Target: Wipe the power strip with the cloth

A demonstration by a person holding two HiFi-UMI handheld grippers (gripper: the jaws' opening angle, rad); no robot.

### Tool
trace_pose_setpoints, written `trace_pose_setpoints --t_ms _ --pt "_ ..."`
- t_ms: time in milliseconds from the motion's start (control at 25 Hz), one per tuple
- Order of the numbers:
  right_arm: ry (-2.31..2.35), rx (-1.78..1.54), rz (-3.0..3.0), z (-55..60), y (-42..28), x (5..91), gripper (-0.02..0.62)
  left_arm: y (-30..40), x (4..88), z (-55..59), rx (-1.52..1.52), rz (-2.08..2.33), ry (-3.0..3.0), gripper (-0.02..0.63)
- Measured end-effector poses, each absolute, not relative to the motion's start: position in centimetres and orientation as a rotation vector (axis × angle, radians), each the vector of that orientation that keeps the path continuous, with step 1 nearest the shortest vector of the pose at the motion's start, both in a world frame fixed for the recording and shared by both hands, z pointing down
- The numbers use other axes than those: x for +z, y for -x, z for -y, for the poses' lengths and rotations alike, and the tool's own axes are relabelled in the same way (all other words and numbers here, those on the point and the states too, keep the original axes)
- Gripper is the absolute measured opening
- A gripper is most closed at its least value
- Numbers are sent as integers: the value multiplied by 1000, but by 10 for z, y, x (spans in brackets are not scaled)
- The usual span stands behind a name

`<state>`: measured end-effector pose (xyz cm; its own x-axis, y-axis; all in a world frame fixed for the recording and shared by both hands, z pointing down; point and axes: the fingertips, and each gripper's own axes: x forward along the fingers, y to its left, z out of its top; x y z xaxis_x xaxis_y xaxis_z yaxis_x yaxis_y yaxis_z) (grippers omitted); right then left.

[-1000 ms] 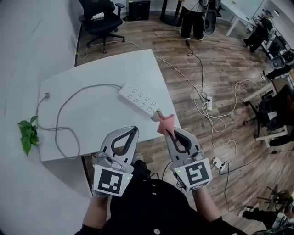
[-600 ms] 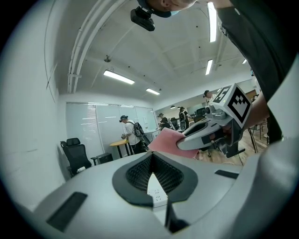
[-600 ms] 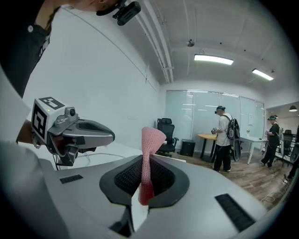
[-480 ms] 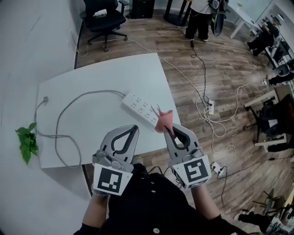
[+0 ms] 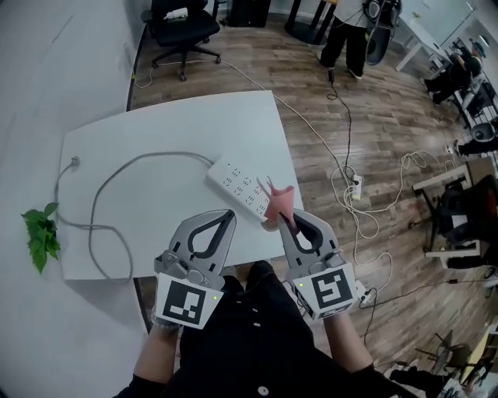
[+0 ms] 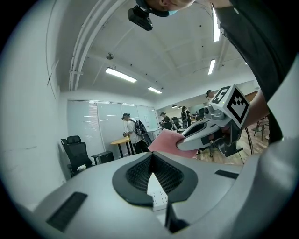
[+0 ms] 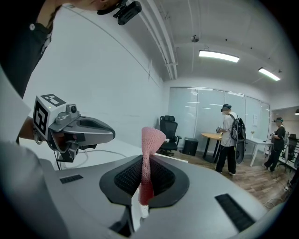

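Between the jaws of the right claw (image 7: 145, 182): the pink cloth (image 7: 149, 149), pinched tight and standing upright, its free end flaring above the tips.
Right claw from the head view (image 5: 291, 219): held at the table's near edge, with the cloth (image 5: 278, 204) poking forward over the near end of the power strip (image 5: 240, 186); whether cloth and strip touch cannot be told.
Left claw (image 5: 224, 221): jaws together with nothing gripped, just beside the right claw over the same near edge; the left gripper view shows the power strip (image 6: 157, 192) through the loop of its jaws.
Power strip: white, flat on the table and slanted, near the table's right near corner.
Cord (image 5: 124, 165): grey, runs from the strip's far end, curves across the left part of the table and passes over its left edge.
Table (image 5: 171, 124): white.
Plant (image 5: 37, 237): green leaves just beside the table's left edge.
Beyond the table: a black office chair (image 5: 180, 23) on the wooden floor (image 5: 366, 140), with a person (image 5: 350, 35) standing well apart from the table.
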<state>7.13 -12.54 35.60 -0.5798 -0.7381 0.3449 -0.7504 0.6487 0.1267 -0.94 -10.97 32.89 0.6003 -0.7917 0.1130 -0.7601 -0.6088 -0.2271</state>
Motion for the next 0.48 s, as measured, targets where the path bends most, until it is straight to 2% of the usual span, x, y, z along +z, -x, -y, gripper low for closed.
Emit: trace_pose_setpoints --t_ms 480 --pt "-964 3 2538 168 -66 365 49 23 324 130 -335 -1527 2560 14"
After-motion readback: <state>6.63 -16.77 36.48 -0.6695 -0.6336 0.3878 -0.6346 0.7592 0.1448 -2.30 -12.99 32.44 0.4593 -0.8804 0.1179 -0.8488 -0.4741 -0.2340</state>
